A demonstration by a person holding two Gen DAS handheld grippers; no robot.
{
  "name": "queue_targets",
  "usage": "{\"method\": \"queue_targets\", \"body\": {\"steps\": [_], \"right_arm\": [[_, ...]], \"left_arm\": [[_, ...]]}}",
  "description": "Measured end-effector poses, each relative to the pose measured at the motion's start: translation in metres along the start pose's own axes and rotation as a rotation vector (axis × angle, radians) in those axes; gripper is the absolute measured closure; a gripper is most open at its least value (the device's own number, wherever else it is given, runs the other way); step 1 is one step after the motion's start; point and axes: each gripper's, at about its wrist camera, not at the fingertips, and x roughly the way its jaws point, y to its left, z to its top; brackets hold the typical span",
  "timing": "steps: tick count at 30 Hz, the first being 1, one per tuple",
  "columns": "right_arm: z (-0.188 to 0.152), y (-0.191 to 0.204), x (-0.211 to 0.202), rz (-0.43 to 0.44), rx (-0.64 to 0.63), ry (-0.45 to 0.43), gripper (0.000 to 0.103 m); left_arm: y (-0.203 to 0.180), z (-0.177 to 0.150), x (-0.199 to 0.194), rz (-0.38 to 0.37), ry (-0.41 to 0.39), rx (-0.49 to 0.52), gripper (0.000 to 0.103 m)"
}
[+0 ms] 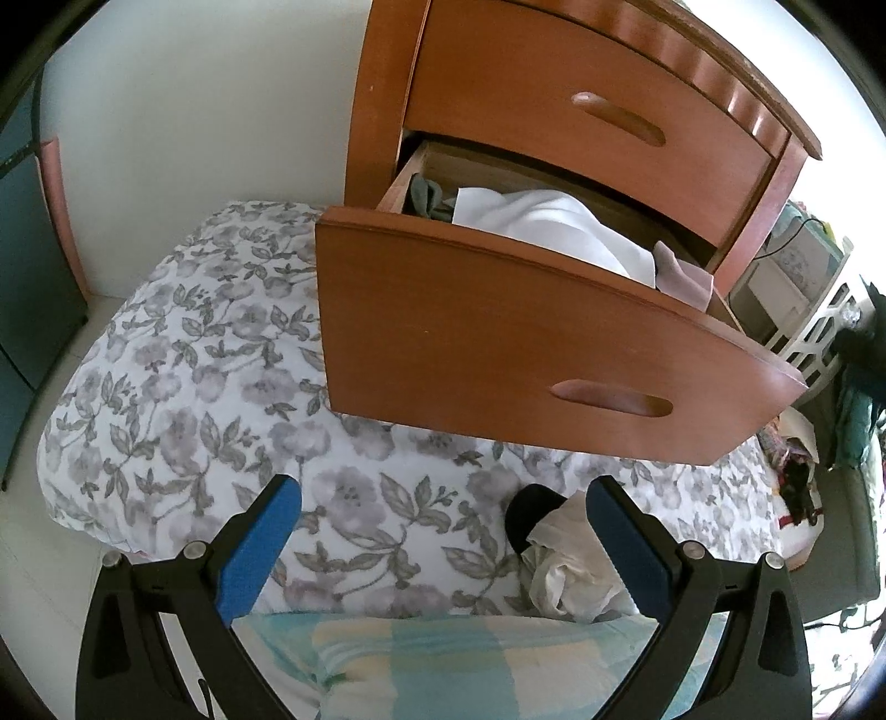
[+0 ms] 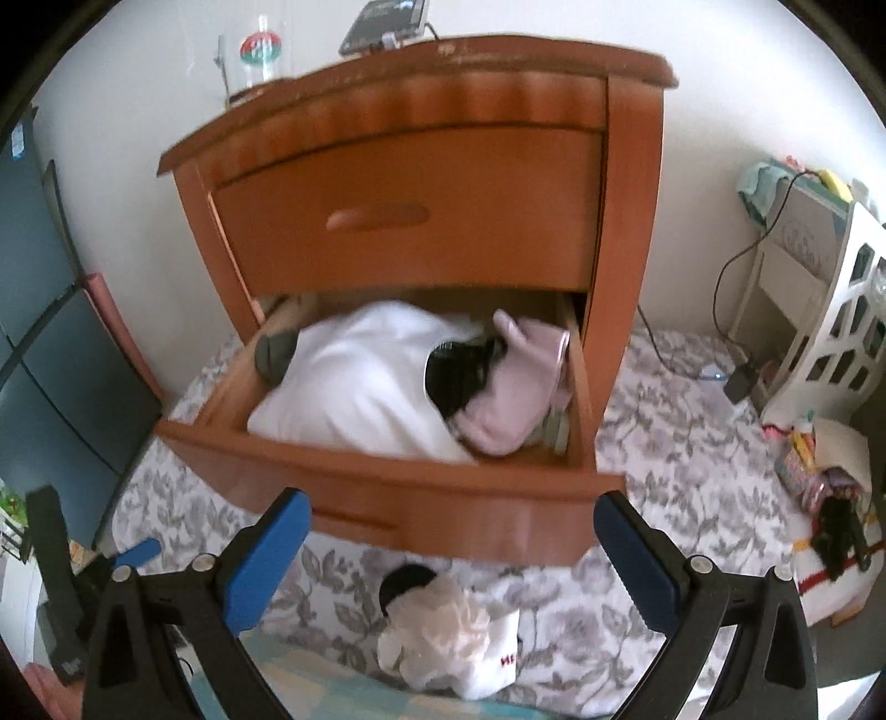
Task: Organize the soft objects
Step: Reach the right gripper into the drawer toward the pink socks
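The lower drawer [image 2: 387,487] of a wooden nightstand [image 2: 410,183] is pulled out over a flowered bedspread [image 1: 183,354]. Inside lie a white cloth [image 2: 354,382], a pink garment [image 2: 509,399], a black piece [image 2: 459,365] and a grey piece [image 2: 274,354]. On the bedspread below the drawer front [image 1: 526,354] sits a crumpled white bundle with a black item [image 2: 448,637]; the same bundle [image 1: 570,570] lies by my left gripper's right finger. My left gripper [image 1: 443,515] and my right gripper [image 2: 451,531] both stand open and hold nothing.
A cup [image 2: 260,58] and a dark device [image 2: 385,25] stand on the nightstand top. White lattice furniture [image 2: 825,332], a cable [image 2: 736,271] and small clutter [image 2: 814,471] are at the right. A dark cabinet [image 2: 50,332] is on the left. A pale checked cloth [image 1: 443,659] lies nearest.
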Motion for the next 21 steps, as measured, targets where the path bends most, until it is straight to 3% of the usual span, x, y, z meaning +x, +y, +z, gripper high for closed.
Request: {"method": "queue_targets", "body": {"steps": [12,21], "right_arm": [[0.023,-0.009,0.040,0.002,-0.006,0.105,0.000],[0.045,-0.017,0.062,0.006,-0.007,0.119,0.001]], "left_arm": [[0.007,0.003,0.016,0.017,-0.003,0.005,0.001],[0.014,0.006,0.028,0.024,-0.015,0.003,0.001]]}}
